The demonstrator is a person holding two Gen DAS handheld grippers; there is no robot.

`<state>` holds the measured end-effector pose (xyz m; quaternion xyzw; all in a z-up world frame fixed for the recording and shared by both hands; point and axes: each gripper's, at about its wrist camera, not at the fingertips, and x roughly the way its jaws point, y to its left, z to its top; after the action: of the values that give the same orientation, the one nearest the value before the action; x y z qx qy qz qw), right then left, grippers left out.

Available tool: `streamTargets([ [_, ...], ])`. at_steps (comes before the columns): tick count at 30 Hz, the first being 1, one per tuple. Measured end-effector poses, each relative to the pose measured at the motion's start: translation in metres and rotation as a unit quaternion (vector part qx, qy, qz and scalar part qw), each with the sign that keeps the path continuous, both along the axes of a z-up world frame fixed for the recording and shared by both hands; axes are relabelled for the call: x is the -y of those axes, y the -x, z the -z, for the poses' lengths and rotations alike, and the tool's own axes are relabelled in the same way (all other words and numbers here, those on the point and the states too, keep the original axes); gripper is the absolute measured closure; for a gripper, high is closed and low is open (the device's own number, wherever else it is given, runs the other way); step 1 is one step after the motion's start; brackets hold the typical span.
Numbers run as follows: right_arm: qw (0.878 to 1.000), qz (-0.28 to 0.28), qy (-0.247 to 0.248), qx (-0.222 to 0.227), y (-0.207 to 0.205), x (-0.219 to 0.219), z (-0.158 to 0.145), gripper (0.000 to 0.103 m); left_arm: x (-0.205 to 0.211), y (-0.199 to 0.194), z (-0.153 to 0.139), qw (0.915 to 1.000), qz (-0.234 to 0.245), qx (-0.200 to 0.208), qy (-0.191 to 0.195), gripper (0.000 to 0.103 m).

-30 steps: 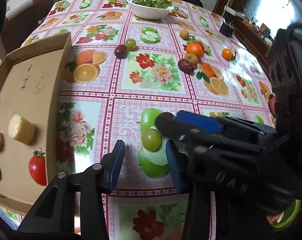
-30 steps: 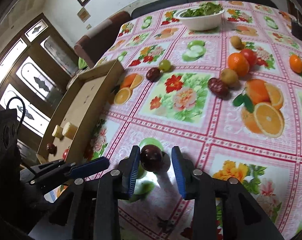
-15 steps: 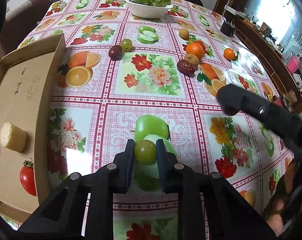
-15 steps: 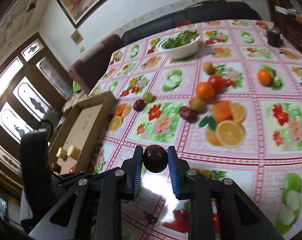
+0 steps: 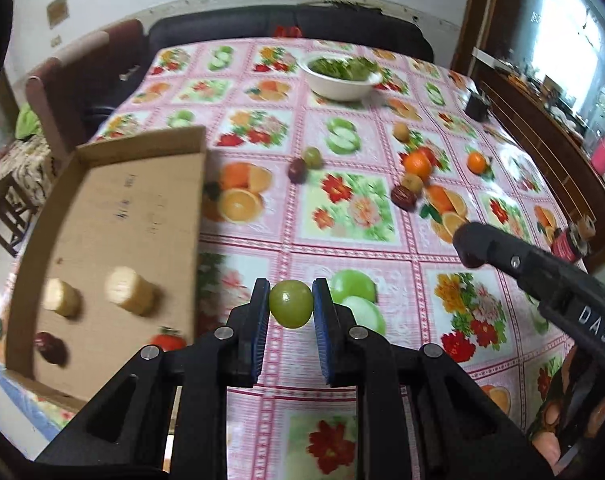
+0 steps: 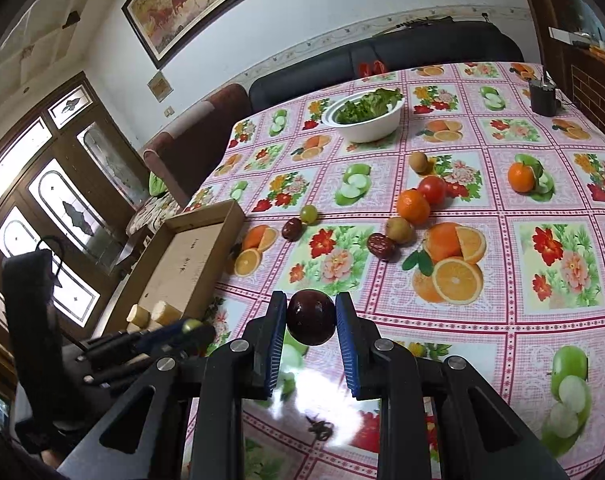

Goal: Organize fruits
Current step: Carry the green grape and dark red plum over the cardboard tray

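Above the bench, left tool clamps a green grape; right tool clamps a dark plum. Both fruits are round and slick: either may squirt free before reaching the cardboard tray

A: What carries the things?

B: A table with a pink checked cloth, printed with fruits and flowers.

A: What lies on it?

B: At the left edge, a flat cardboard box. At the far end, a white bowl with green leaves, and a small dark container near the right corner. In the middle: a green grape touching a dark date, two oranges, a tomato, two kiwis and another date.
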<state>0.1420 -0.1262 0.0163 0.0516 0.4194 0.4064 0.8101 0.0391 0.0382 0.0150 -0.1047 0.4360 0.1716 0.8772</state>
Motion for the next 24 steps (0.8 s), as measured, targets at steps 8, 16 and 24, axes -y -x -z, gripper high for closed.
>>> streamTargets([
  [8, 1.000, -0.019, 0.002, 0.006, 0.015, -0.014, -0.004, 0.078, -0.015, 0.014, -0.008, 0.9994, -0.028, 0.012, -0.017, 0.084],
  [16, 0.999, -0.031, 0.007, 0.009, 0.025, -0.025, -0.006, 0.078, -0.026, 0.027, -0.011, 0.9983, -0.050, 0.017, -0.026, 0.084],
  [24, 0.999, -0.044, 0.010, 0.015, 0.035, -0.035, -0.009, 0.078, -0.039, 0.039, -0.014, 0.9966, -0.072, 0.022, -0.035, 0.084],
])
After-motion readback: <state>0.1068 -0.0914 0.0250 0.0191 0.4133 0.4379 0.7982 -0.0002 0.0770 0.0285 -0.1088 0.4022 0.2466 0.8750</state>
